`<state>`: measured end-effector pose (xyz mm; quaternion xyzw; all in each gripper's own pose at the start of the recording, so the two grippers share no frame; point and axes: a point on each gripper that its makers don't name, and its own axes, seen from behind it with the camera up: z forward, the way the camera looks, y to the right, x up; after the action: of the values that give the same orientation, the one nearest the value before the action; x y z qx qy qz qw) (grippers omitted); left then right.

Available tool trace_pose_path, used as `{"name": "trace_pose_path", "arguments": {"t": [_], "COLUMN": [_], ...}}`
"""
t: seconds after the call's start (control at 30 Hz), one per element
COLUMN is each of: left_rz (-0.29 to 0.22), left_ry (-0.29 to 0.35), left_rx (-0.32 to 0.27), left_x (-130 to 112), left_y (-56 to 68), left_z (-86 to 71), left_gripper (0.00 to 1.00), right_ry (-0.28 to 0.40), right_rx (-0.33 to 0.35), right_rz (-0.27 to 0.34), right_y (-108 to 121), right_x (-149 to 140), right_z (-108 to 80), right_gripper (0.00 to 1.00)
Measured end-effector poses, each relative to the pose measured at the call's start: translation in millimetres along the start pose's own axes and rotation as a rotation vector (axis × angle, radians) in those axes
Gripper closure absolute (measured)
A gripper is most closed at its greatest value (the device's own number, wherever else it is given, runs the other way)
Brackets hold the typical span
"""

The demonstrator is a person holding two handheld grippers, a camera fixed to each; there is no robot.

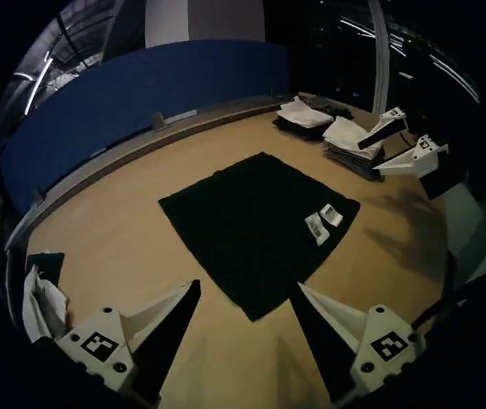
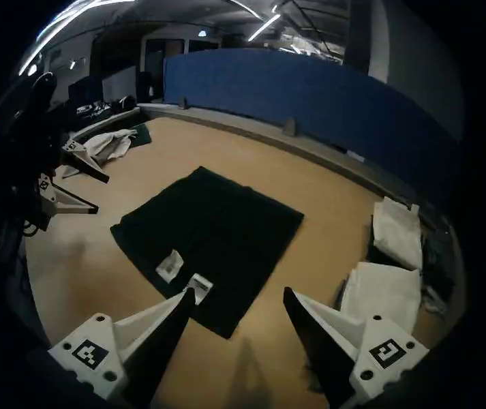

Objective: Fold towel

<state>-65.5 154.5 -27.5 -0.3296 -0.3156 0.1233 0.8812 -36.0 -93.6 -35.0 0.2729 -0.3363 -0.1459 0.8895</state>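
A dark green towel (image 1: pixel 253 221) lies flat on the wooden table, folded into a rough square, with two white tags (image 1: pixel 323 221) near one edge. My left gripper (image 1: pixel 246 293) hovers open just short of the towel's near corner, holding nothing. In the right gripper view the same towel (image 2: pixel 208 232) lies ahead with its tags (image 2: pixel 183 273) close to my right gripper (image 2: pixel 237 298), which is open and empty above the towel's near edge. The right gripper (image 1: pixel 399 144) also appears far right in the left gripper view; the left gripper (image 2: pixel 72 180) appears at the left in the right gripper view.
Stacks of folded white and dark towels (image 1: pixel 348 140) sit at the table's far right corner, seen also as stacks (image 2: pixel 389 273). Loose white and green cloths (image 1: pixel 41 293) lie by the left edge, seen too as cloths (image 2: pixel 110 144). A blue partition (image 1: pixel 140 95) runs behind the table.
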Motion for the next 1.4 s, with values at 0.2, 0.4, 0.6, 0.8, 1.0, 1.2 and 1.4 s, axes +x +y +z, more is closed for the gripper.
{"name": "trace_pose_path", "arguments": {"t": [0.2,0.4,0.6,0.8,1.0,1.2,1.4], "left_rz": [0.016,0.029,0.027,0.015,0.027,0.043,0.026], "left_ry": [-0.050,-0.102,-0.140,-0.167,-0.194,-0.226,-0.237], "left_rx": [-0.023,-0.052,-0.068,-0.091,-0.100,-0.095,-0.091], "left_x": [-18,-34,-42,-47,-55,-62,-62], "left_y": [4.7,10.9,15.2,19.9,23.0,23.3,22.9], "left_z": [14.8,28.7,39.0,41.4,43.4,44.3,45.6], "left_gripper": [0.05,0.06,0.06,0.07,0.09,0.19,0.26], "right_ry": [-0.047,-0.094,-0.129,-0.145,-0.165,-0.185,-0.200], "right_rx": [0.018,0.028,0.037,0.039,0.046,0.043,0.051], "right_rz": [-0.009,-0.014,-0.017,-0.019,-0.025,-0.038,-0.044], "right_y": [-4,-6,-5,-4,-5,-5,-7], "right_x": [-20,-39,-54,-62,-70,-78,-83], "right_z": [15.6,27.7,36.2,41.4,45.3,47.6,47.7], "right_gripper": [0.00,0.00,0.00,0.00,0.02,0.16,0.27]}}
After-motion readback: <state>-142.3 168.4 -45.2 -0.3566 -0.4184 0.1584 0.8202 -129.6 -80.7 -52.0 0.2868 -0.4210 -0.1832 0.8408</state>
